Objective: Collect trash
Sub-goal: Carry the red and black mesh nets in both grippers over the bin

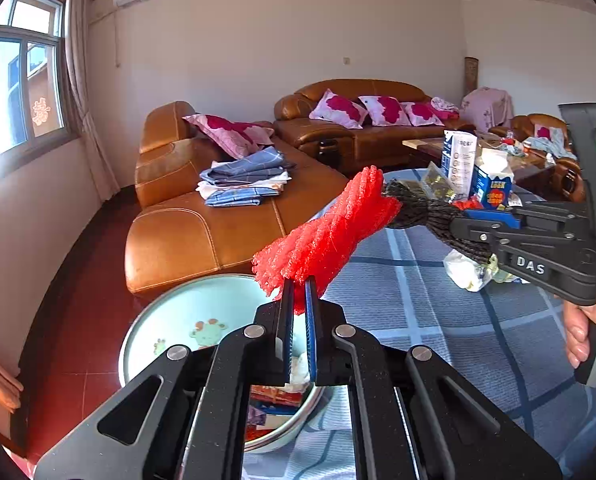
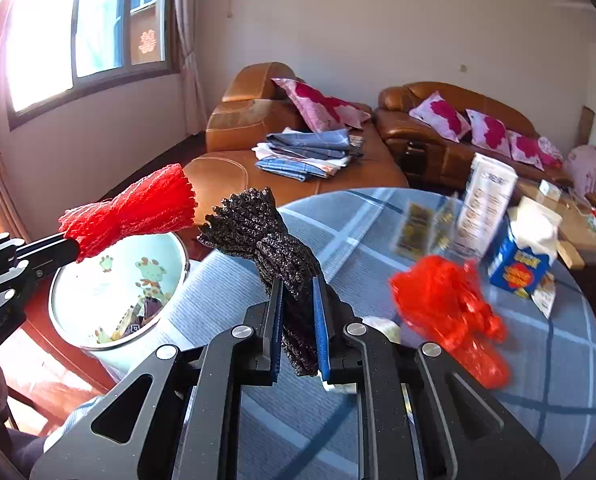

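Observation:
My left gripper [image 1: 298, 286] is shut on the lower end of a red foam net sleeve [image 1: 330, 224], held in the air above the light-blue trash bin [image 1: 157, 312] beside the table. The bin has wrappers and paper in its bottom. My right gripper [image 2: 298, 284] is shut on a black foam net sleeve [image 2: 253, 224], raised over the table's near-left part. In the left wrist view the right gripper [image 1: 464, 226] and its black net [image 1: 422, 206] come in from the right. In the right wrist view the left gripper [image 2: 71, 246] and red net [image 2: 137, 208] hang over the bin [image 2: 97, 284].
The round table [image 2: 378, 220] has a blue plaid cloth. On it lie a crumpled red plastic bag [image 2: 446, 308], a white carton [image 2: 486, 200], a blue carton [image 2: 526, 256], sachets [image 2: 418, 224] and a white crumpled bag [image 1: 464, 270]. Brown leather sofas [image 1: 201, 232] stand behind.

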